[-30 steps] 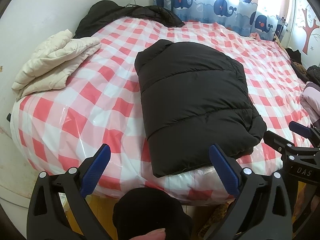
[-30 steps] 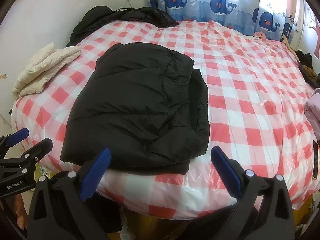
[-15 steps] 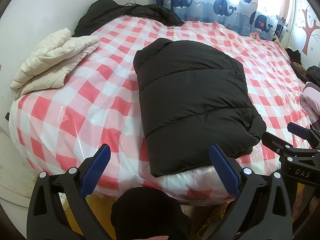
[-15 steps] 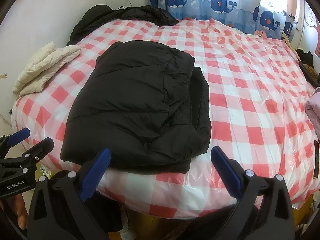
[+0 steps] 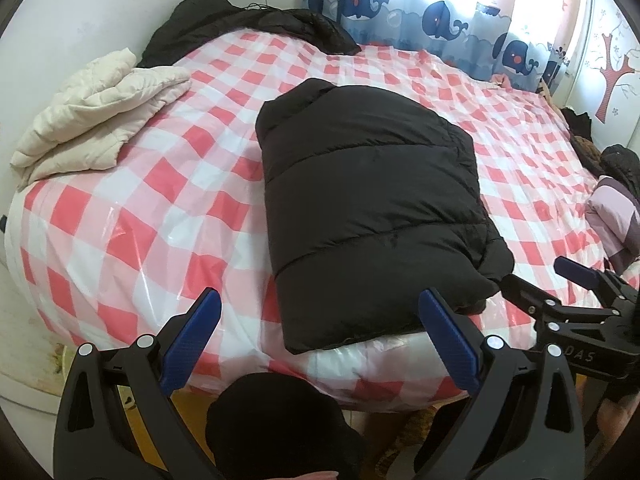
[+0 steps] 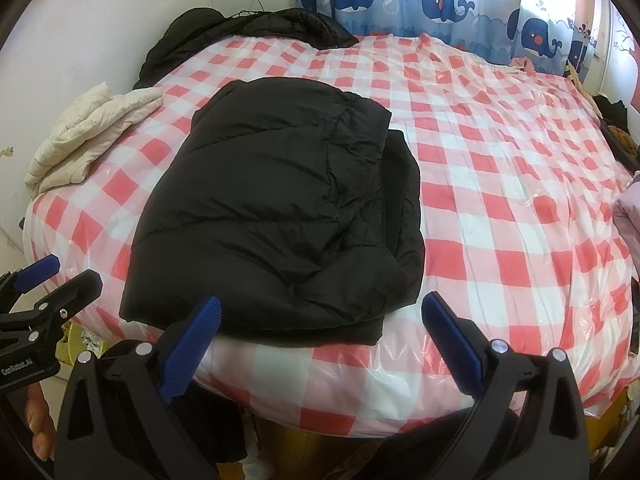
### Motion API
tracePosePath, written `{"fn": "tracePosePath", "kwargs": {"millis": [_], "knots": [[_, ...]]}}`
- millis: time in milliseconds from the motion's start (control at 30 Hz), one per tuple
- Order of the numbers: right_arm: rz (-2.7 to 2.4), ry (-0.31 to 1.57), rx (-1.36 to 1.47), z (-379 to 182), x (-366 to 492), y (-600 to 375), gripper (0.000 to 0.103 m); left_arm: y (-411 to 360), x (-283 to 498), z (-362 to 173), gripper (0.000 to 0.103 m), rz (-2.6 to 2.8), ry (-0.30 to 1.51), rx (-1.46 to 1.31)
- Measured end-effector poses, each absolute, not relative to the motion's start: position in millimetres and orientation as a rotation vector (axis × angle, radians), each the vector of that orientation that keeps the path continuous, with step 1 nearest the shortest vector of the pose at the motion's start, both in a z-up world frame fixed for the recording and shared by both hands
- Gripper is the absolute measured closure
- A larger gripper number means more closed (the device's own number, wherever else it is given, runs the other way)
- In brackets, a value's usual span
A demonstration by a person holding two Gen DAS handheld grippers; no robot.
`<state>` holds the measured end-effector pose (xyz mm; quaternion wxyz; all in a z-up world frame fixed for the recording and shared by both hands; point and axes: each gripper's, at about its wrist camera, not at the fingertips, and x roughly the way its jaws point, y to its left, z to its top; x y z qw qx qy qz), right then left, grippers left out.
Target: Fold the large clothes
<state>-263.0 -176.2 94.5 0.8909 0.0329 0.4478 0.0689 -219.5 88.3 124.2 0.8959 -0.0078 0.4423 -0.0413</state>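
A black puffer jacket (image 5: pixel 372 208) lies folded into a thick rectangle on the red-and-white checked bed (image 5: pixel 132 216), near its front edge. It also shows in the right wrist view (image 6: pixel 280 216), with a lower layer sticking out at its right side. My left gripper (image 5: pixel 320 336) is open and empty, held off the bed's front edge, short of the jacket's near hem. My right gripper (image 6: pixel 320 340) is open and empty, just before the jacket's near right corner. Each gripper shows at the side of the other's view.
A folded cream jacket (image 5: pixel 96 120) lies at the bed's left edge. A dark jacket (image 5: pixel 256 28) lies heaped at the far left corner. More clothes (image 5: pixel 612 204) sit at the right edge. Whale curtains (image 5: pixel 432 20) hang behind the bed. A white wall (image 5: pixel 60 40) stands at left.
Both grippers have drifted slightly; the view shifts a little toward the bed. The jacket has not moved and both grippers stay open.
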Motion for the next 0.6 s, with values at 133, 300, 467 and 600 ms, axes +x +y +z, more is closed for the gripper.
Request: {"fn": "tracePosePath", "kwargs": {"millis": [133,300,467,600], "knots": [[0.147,0.931,0.07,94.0,-263.6,-176.6,0.007,88.5,-217.9,123.5,0.008,-0.067,0.923,-0.009],[0.147,0.932,0.071,93.7,-263.9,-176.9,0.007,90.7,-215.2,123.0,0.008,-0.055,0.927,-0.001],[0.148,0.933,0.069,94.1,-263.7,-177.0,0.007,90.1,-213.4,123.8,0.008,-0.069,0.933,0.011],[0.15,0.937,0.073,92.8,-264.4,-177.1,0.007,87.9,-213.2,125.2,0.008,-0.056,0.935,0.032]]}}
